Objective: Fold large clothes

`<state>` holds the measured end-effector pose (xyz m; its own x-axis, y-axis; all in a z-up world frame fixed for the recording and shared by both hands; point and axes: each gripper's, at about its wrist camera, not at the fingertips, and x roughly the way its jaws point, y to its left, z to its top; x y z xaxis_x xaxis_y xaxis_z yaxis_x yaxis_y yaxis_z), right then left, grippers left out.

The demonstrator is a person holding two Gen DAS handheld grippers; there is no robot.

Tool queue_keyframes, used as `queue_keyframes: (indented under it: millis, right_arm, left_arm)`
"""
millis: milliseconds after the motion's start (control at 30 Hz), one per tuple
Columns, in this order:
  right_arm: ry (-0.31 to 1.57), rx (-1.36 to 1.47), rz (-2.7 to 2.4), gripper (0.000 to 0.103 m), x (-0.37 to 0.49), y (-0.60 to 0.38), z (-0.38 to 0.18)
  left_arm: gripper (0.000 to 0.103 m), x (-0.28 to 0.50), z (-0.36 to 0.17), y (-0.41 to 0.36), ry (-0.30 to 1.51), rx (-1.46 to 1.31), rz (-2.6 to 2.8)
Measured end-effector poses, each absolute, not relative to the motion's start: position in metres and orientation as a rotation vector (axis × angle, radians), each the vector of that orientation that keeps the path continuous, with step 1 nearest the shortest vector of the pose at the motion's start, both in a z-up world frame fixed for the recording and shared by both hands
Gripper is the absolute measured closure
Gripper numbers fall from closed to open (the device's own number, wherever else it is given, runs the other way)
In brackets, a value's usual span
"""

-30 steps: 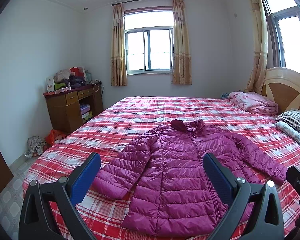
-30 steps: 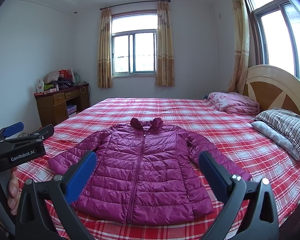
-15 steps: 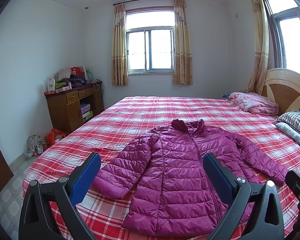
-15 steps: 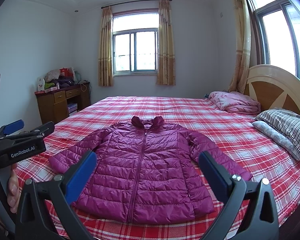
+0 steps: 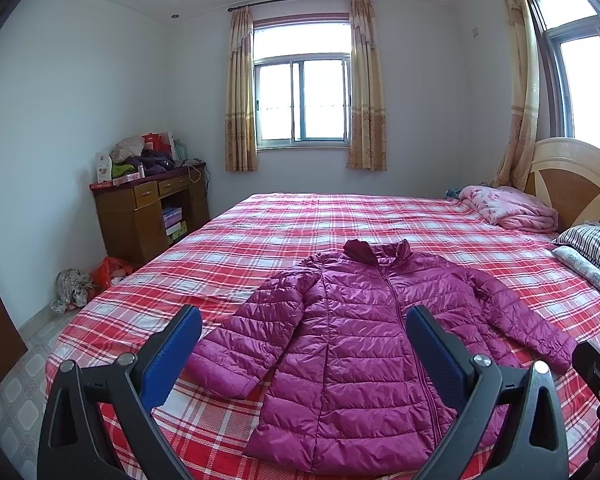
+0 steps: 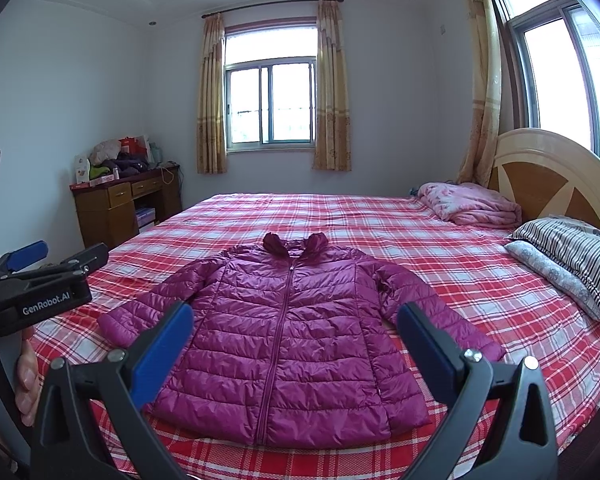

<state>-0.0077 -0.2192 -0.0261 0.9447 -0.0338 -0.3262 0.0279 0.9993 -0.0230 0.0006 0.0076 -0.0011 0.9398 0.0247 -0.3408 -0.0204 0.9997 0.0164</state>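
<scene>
Magenta puffer jacket (image 6: 288, 344) flat, zipped, on plaid bed (image 6: 440, 264); left claw (image 5: 304, 354), right claw (image 6: 294, 350) spread, empty

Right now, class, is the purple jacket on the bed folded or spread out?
Spread out: the purple jacket lies flat, front up, zipped, both sleeves angled outward on the bed.

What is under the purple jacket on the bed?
The purple jacket lies flat, zipped shut, on the red checked bedsheet, which shows all around it. Whatever may be beneath the jacket is covered, so I cannot tell. Neither tool is touching it.
</scene>
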Motion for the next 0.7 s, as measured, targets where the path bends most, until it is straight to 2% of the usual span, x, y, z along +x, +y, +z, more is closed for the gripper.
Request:
queue_keyframes:
  millis: [533,700]
  right_arm:
    - [0.343,-0.012,-0.029,0.0,-0.005,-0.22,-0.031]
    - [0.376,0.004,-0.036,0.0,0.009,-0.234,-0.043]
  left_arm:
    - [0.001,0.005,-0.007,0.008,0.357,0.014,0.017]
    - [0.001,0.023,-0.021,0.007,0.411,0.033,0.001]
